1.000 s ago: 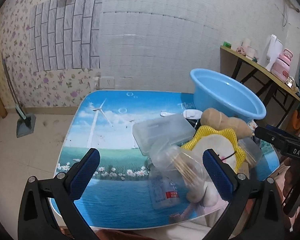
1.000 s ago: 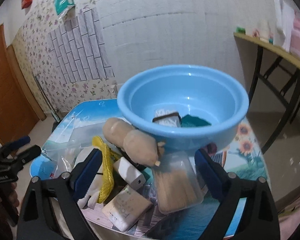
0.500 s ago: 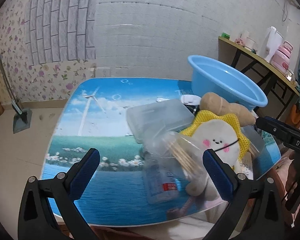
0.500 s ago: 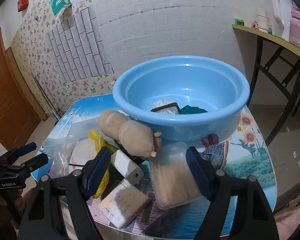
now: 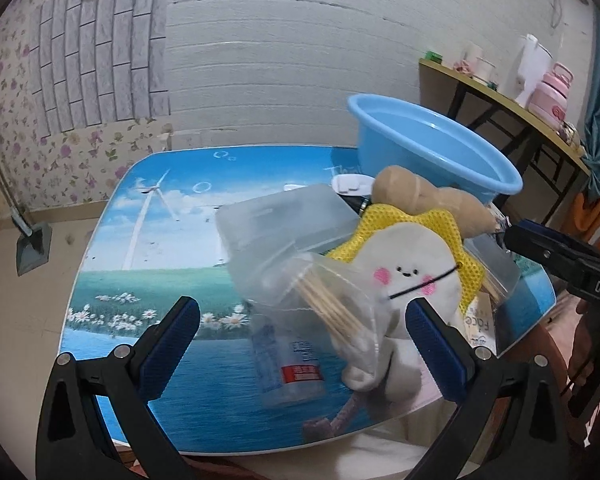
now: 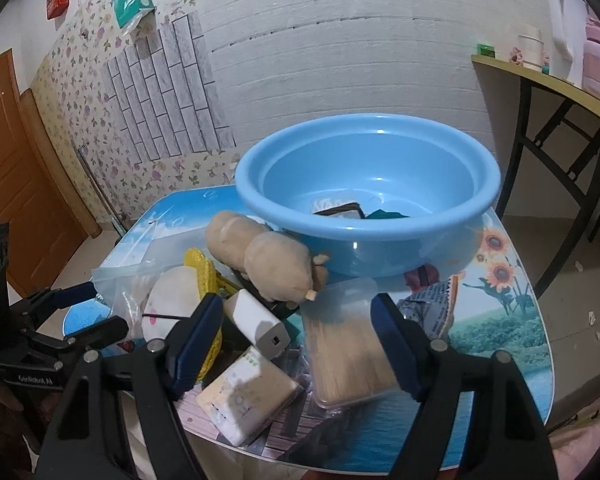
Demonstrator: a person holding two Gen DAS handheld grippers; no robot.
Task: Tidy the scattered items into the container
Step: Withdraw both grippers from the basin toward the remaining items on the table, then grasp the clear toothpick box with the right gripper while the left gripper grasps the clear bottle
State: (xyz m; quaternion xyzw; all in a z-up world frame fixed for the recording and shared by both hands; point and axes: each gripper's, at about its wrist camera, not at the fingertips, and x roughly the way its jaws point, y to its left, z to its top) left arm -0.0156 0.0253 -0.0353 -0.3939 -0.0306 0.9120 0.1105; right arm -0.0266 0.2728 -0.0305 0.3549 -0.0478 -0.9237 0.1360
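Observation:
A blue basin stands at the table's far side and holds a couple of small items; it also shows in the left wrist view. In front of it lie a tan plush, a white and yellow smiley plush, a white charger, a tissue pack, a clear box of toothpicks, a bag of sticks, a clear box and a small bottle. My left gripper is open above the bag. My right gripper is open above the charger and toothpick box.
The table has a printed seascape top with a rounded near edge. A side table with cups and a kettle stands at the right. A dustpan leans by the left wall. A wooden door is at the far left.
Both grippers have come nearer to the pile. The right gripper's jaws have narrowed and now straddle the charger and toothpick box. Nothing has been picked up.

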